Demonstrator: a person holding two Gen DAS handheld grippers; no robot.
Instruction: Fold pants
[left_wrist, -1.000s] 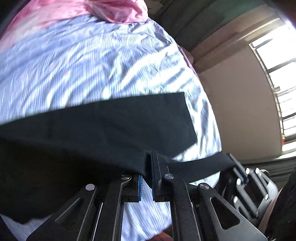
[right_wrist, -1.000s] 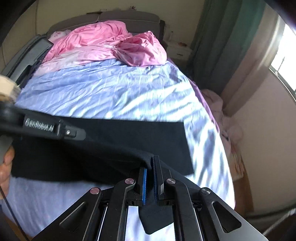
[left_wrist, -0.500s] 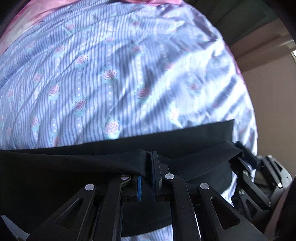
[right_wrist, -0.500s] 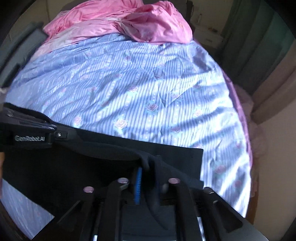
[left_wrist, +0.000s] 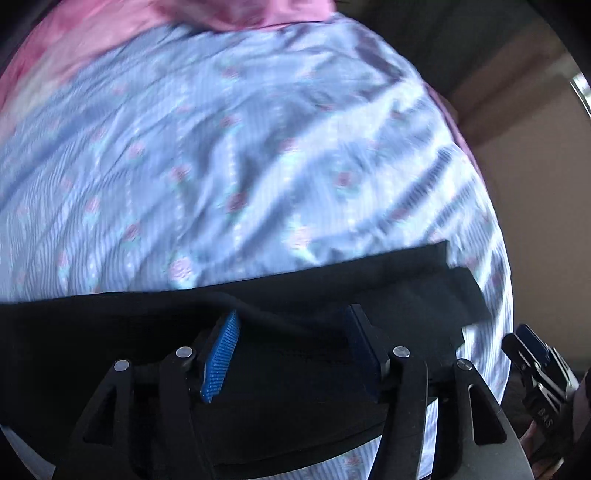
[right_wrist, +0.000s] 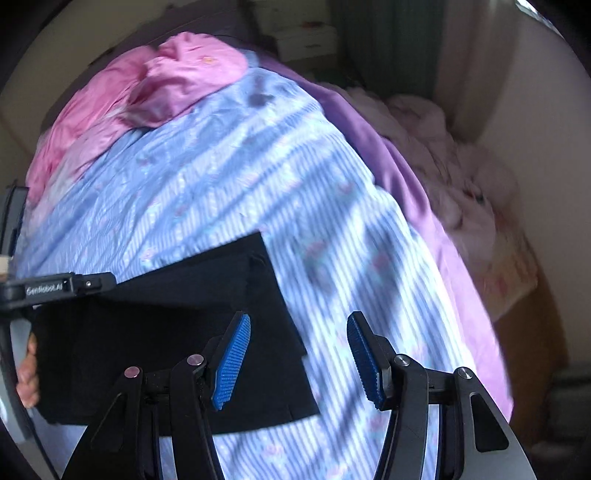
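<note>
The black pants (right_wrist: 166, 332) lie folded flat on the bed (right_wrist: 258, 177), on its blue striped sheet with little roses. The left gripper (left_wrist: 291, 347) hangs right over the pants with its jaws opening; a soft ridge of cloth sits between them, not pinched. The right gripper (right_wrist: 299, 354) has its jaws opening too, over the pants' edge and the sheet, gripping nothing. A pink blanket (right_wrist: 147, 96) is bunched at the far end.
</note>
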